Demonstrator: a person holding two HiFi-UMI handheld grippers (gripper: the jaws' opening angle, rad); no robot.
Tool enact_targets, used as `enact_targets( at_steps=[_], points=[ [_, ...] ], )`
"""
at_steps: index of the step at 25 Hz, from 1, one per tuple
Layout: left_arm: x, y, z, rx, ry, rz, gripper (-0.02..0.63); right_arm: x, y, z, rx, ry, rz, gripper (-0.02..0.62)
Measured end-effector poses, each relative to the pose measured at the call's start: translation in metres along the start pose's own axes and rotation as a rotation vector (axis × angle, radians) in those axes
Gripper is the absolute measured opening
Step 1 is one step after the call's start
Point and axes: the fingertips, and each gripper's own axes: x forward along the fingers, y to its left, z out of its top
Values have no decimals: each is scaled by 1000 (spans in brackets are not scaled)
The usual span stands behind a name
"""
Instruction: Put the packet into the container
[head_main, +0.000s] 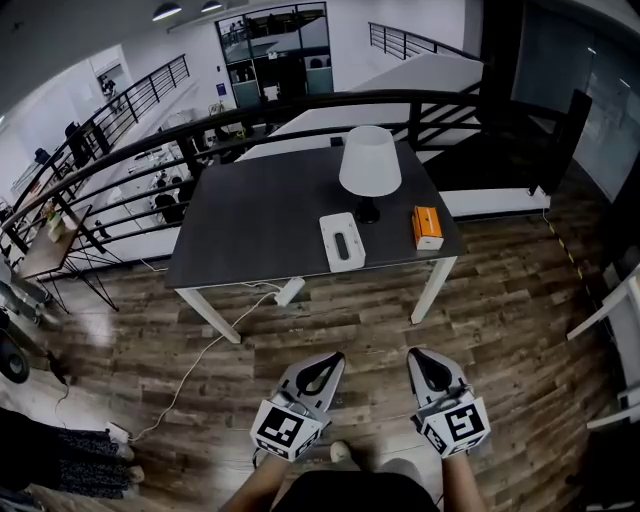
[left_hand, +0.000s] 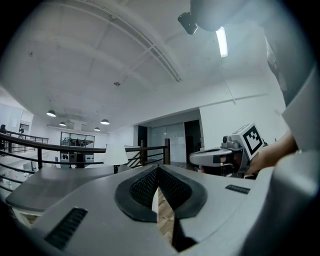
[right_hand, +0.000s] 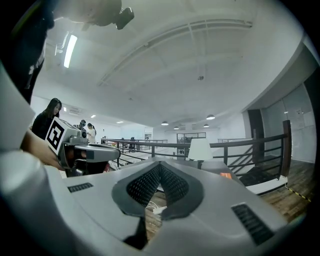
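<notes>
An orange packet (head_main: 427, 227) lies near the right edge of a dark table (head_main: 250, 220). Left of it sits a white rectangular container (head_main: 342, 241) with a dark slot in its top. A white lamp (head_main: 370, 162) stands just behind both. My two grippers are held over the wooden floor, well short of the table's front edge. The left gripper (head_main: 337, 357) and the right gripper (head_main: 414, 354) are side by side, both shut with nothing between the jaws. The right gripper view shows the packet (right_hand: 226, 175) as a small orange patch beyond the shut jaws (right_hand: 160, 167). The left gripper's jaws (left_hand: 158, 170) are also pressed together.
A white power strip (head_main: 290, 291) with a cable lies on the floor by the table's front left leg. A black railing (head_main: 300, 105) runs behind the table. A white frame (head_main: 610, 310) stands at the far right. People (right_hand: 50, 112) stand far off to the left.
</notes>
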Motion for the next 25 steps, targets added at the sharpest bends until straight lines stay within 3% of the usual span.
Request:
enact_targets(
  at_steps=[13,25],
  points=[
    [23,35,-18,-36,13,-4,6,40,-17,-10,-12,31,-12,5],
    [115,73,-18,-40,26,-12,5,106,-101,-6,-5,12,-4,5]
  ],
)
